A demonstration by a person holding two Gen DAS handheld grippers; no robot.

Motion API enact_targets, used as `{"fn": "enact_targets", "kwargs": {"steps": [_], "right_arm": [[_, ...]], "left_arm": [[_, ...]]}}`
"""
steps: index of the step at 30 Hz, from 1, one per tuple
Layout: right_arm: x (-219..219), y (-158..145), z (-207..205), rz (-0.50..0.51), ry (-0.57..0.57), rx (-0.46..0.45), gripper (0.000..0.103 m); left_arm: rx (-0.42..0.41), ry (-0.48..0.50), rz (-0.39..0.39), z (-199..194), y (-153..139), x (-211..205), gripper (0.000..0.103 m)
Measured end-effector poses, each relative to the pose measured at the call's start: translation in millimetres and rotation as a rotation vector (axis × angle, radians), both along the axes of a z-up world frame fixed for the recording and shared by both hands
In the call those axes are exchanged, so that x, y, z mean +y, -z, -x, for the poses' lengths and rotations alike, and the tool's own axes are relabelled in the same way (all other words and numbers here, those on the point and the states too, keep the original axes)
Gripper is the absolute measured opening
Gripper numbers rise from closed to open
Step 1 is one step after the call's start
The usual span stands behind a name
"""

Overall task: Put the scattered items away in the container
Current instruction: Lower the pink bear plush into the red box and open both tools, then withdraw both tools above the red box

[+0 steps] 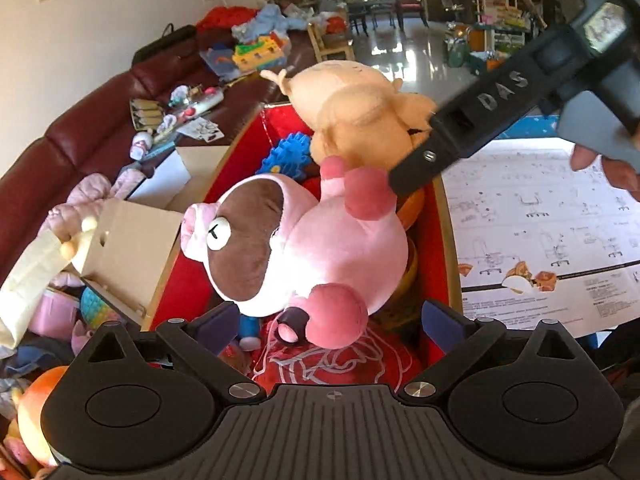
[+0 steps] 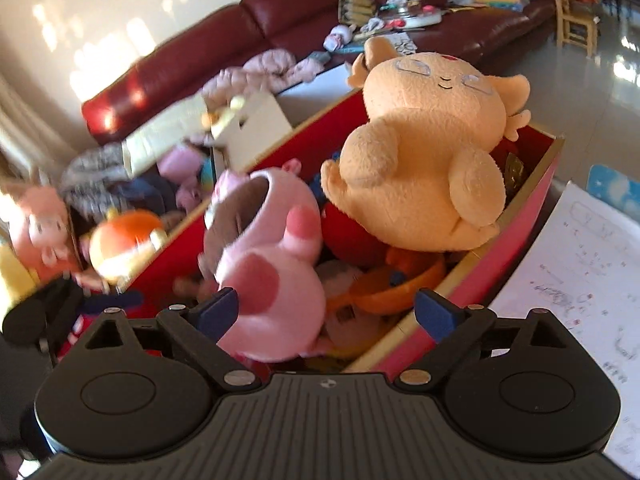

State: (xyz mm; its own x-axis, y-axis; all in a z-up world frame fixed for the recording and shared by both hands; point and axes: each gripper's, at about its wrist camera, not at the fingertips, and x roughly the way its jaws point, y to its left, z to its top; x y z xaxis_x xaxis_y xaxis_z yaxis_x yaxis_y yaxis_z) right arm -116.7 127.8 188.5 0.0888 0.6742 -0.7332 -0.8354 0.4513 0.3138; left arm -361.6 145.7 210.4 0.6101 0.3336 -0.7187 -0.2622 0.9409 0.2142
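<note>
A red box (image 1: 434, 216) holds several toys. On top lies a pink-and-brown plush (image 1: 304, 236), and a peach plush (image 1: 360, 108) rests at the far end. My left gripper (image 1: 328, 322) hovers over the near end, open, with the pink plush's foot between its pads but not pressed. One black finger (image 1: 460, 136) of the right gripper reaches in above the pink plush. In the right wrist view the right gripper (image 2: 326, 314) is open just above the pink plush (image 2: 272, 280), the peach plush (image 2: 428, 152) lies beyond it, and the red box (image 2: 520, 232) is below.
A maroon sofa (image 1: 80, 136) strewn with toys runs along the left. A cardboard box (image 1: 132, 244) and more plush toys (image 2: 124, 240) sit left of the red box. A printed instruction sheet (image 1: 540, 224) lies to its right. A person's hand (image 1: 608, 168) holds the right gripper.
</note>
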Motion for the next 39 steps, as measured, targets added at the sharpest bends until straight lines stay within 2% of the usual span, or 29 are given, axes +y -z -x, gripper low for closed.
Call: {"fn": "enact_targets", "kwargs": {"steps": [5,12,18,21,30,39], "right_arm": [[1,-7,6,0.052,-0.045,-0.035,0.098],[9,-7,17,0.159,-0.101,-0.112,0.099],[15,-3,23,0.231,-0.131,-0.161,0.1],[19,-2,27,0.275,-0.159,-0.191,0.1],[31,0,43,0.339,-0.232,-0.27,0.1],[41,8,53,0.392,-0.294,-0.328,0.1]], "left_arm": [[0.019,-0.011,0.028,-10,6,9,0.103],[0.034,-0.004,0.012,-17,5,10,0.103],[0.067,-0.008,-0.058,-26,8,6,0.103],[0.06,-0.017,-0.054,-26,9,7,0.103],[0.097,-0.03,-0.051,-30,19,13,0.103],[0.1,-0.046,-0.045,-36,18,16,0.103]]}}
